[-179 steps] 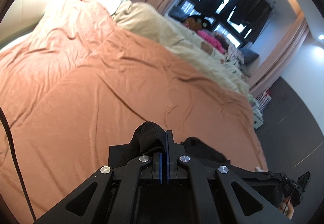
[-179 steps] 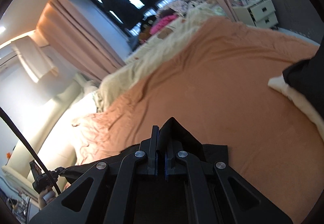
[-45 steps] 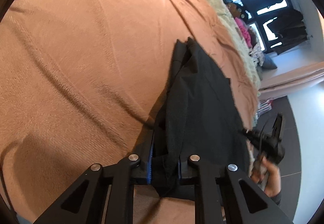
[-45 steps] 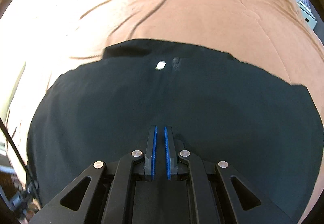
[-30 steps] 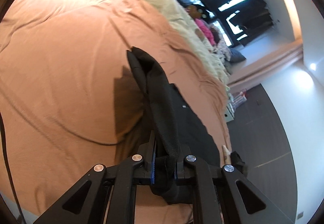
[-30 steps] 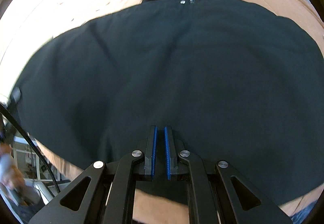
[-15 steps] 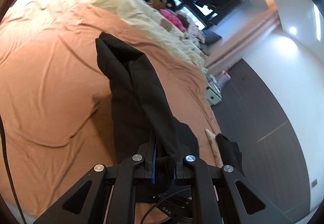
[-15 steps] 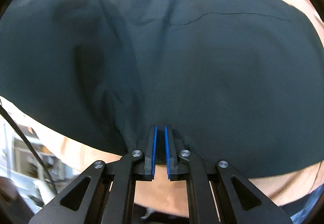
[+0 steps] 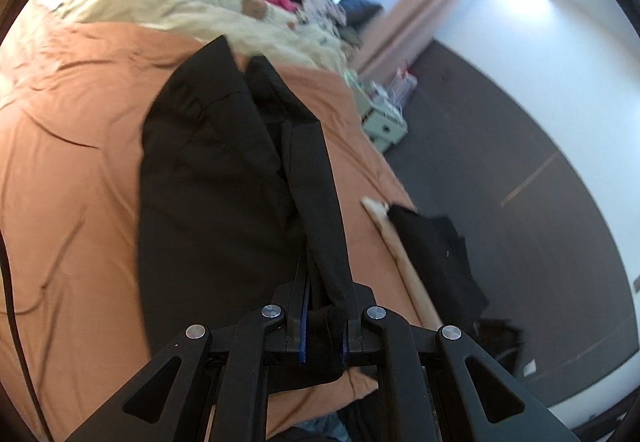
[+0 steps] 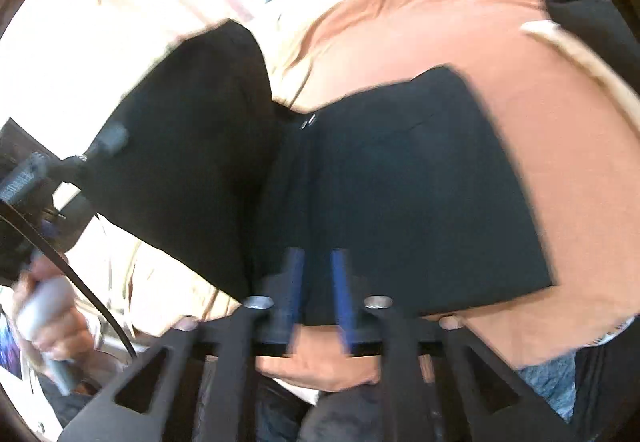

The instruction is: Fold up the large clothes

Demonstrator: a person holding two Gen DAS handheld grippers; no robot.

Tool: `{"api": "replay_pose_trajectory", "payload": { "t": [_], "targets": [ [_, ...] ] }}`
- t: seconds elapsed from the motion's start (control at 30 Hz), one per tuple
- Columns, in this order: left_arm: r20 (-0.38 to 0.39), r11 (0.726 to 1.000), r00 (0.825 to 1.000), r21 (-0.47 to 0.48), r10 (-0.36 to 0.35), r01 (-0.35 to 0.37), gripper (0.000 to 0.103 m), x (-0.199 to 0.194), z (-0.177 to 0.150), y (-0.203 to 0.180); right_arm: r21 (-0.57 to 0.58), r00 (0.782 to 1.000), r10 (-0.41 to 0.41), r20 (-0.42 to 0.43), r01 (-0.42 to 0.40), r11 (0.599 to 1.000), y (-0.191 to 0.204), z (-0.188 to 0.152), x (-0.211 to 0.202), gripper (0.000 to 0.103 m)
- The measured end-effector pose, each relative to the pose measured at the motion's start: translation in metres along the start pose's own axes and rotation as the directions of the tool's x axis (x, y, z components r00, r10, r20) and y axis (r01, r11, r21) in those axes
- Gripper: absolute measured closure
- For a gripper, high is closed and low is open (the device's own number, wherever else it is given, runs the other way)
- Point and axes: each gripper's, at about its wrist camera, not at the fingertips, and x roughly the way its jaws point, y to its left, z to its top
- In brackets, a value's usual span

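A large black garment (image 9: 208, 162) lies on the orange bedspread (image 9: 72, 162). My left gripper (image 9: 323, 316) is shut on a thick bunch of its edge, and a strip of cloth runs up from the jaws. In the right wrist view the same black garment (image 10: 400, 182) lies partly flat, with one part lifted at the left. My right gripper (image 10: 318, 282) is open, its blue pads (image 10: 340, 282) apart over the garment's near edge, holding nothing. The view is blurred.
A cream blanket (image 9: 168, 8) with clothes and toys lies along the far side of the bed. Another folded black piece (image 9: 436, 258) on a cream item sits at the bed's right edge. A pale drawer unit (image 9: 384, 122) stands on the dark floor.
My right gripper has opened and let go of the garment. My left gripper has lifted and swung its held edge over, so the garment now lies doubled on the bedspread.
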Motion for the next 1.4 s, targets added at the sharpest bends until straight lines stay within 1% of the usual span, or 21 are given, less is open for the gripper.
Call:
{"api": "replay_pose_trajectory", "payload": {
  "t": [0.03, 0.13, 0.23, 0.3, 0.33, 0.37, 0.4, 0.47, 0.53, 0.67, 0.73, 0.87, 0.9, 0.93, 0.97, 1.0, 1.03, 1.1, 1.17, 1.23, 1.4],
  "targets": [
    [-0.027, 1.0, 1.0, 0.009, -0.003, 0.003, 0.092, 0.014, -0.004, -0.007, 0.015, 1.0, 0.001, 0.019, -0.001, 1.0, -0.012, -0.002, -0.005, 0.024],
    [-0.107, 1.0, 0.994, 0.017, -0.016, 0.018, 0.091, 0.054, -0.017, -0.022, 0.067, 0.996, -0.013, 0.084, 0.008, 0.998, -0.051, -0.008, -0.002, 0.023],
    [-0.219, 0.999, 0.975, 0.02, -0.032, 0.037, 0.075, 0.095, -0.033, -0.032, 0.121, 0.996, -0.022, 0.087, 0.011, 0.993, -0.082, -0.014, 0.022, 0.023],
    [-0.27, 0.997, 0.96, 0.006, -0.074, 0.079, 0.065, 0.108, -0.041, -0.032, 0.159, 0.997, -0.028, 0.065, 0.018, 0.987, -0.105, -0.016, 0.045, 0.023],
    [-0.279, 0.995, 0.956, 0.003, -0.091, 0.095, 0.062, 0.109, -0.041, -0.031, 0.172, 0.998, -0.024, 0.056, 0.014, 0.985, -0.114, -0.019, 0.057, 0.023],
    [-0.276, 0.996, 0.957, 0.01, -0.087, 0.093, 0.052, 0.105, -0.044, -0.03, 0.178, 0.998, -0.019, 0.052, 0.01, 0.984, -0.12, -0.023, 0.058, 0.023],
    [-0.26, 0.997, 0.963, 0.021, -0.07, 0.078, 0.043, 0.099, -0.043, -0.028, 0.182, 0.999, -0.013, 0.048, 0.005, 0.983, -0.124, -0.027, 0.071, 0.023],
    [-0.213, 0.998, 0.976, 0.039, -0.033, 0.042, 0.035, 0.086, -0.037, -0.021, 0.185, 0.999, 0.003, 0.041, -0.01, 0.983, -0.129, -0.026, 0.087, 0.023],
    [-0.184, 0.999, 0.983, 0.032, 0.007, -0.001, 0.034, 0.072, -0.03, -0.006, 0.184, 0.999, 0.027, 0.028, -0.032, 0.982, -0.131, -0.03, 0.11, 0.023],
    [-0.161, 0.995, 0.982, 0.026, 0.096, -0.093, 0.034, 0.055, -0.025, 0.023, 0.185, 0.998, 0.068, -0.01, -0.065, 0.981, -0.133, -0.027, 0.159, 0.023],
    [-0.159, 0.991, 0.978, 0.01, 0.132, -0.132, 0.034, 0.05, -0.025, 0.042, 0.181, 0.996, 0.087, -0.028, -0.08, 0.98, -0.125, -0.001, 0.146, 0.023],
    [-0.173, 0.976, 0.962, -0.023, 0.21, -0.217, 0.034, 0.05, -0.028, 0.078, 0.172, 0.992, 0.096, -0.081, -0.081, 0.982, -0.112, 0.016, 0.178, 0.023],
    [-0.183, 0.969, 0.954, -0.026, 0.236, -0.245, 0.034, 0.049, -0.033, 0.089, 0.168, 0.991, 0.097, -0.09, -0.081, 0.983, -0.108, 0.023, 0.174, 0.023],
    [-0.194, 0.965, 0.948, -0.031, 0.251, -0.262, 0.034, 0.05, -0.037, 0.098, 0.158, 0.99, 0.097, -0.101, -0.08, 0.984, -0.087, 0.043, 0.144, 0.023],
    [-0.205, 0.962, 0.944, -0.038, 0.258, -0.271, 0.034, 0.051, -0.04, 0.105, 0.143, 0.989, 0.093, -0.112, -0.076, 0.987, -0.083, 0.047, 0.155, 0.024],
    [-0.218, 0.959, 0.94, -0.049, 0.262, -0.279, 0.034, 0.05, -0.044, 0.114, 0.133, 0.989, 0.088, -0.117, -0.072, 0.989, -0.073, 0.059, 0.137, 0.035],
    [-0.237, 0.955, 0.935, -0.067, 0.265, -0.288, 0.034, 0.053, -0.05, 0.123, 0.123, 0.99, 0.085, -0.116, -0.071, 0.99, -0.075, 0.056, 0.129, 0.06],
    [-0.262, 0.951, 0.927, -0.084, 0.267, -0.298, 0.034, 0.059, -0.059, 0.132, 0.116, 0.991, 0.065, -0.118, -0.051, 0.992, -0.065, 0.046, 0.11, 0.079],
    [-0.287, 0.95, 0.92, -0.086, 0.265, -0.3, 0.034, 0.065, -0.067, 0.137, 0.106, 0.992, 0.084, -0.09, -0.074, 0.992, -0.06, 0.043, 0.085, 0.085],
    [-0.305, 0.952, 0.918, -0.089, 0.253, -0.292, 0.034, 0.07, -0.074, 0.136, 0.099, 0.995, 0.088, -0.056, -0.082, 0.992, -0.051, 0.048, 0.078, 0.091],
    [-0.306, 0.974, 0.937, -0.089, 0.171, -0.207, 0.034, 0.074, -0.08, 0.116, 0.146, 0.998, 0.066, 0.01, -0.067, 0.987, -0.059, 0.053, 0.067, 0.094]
  ]
}}
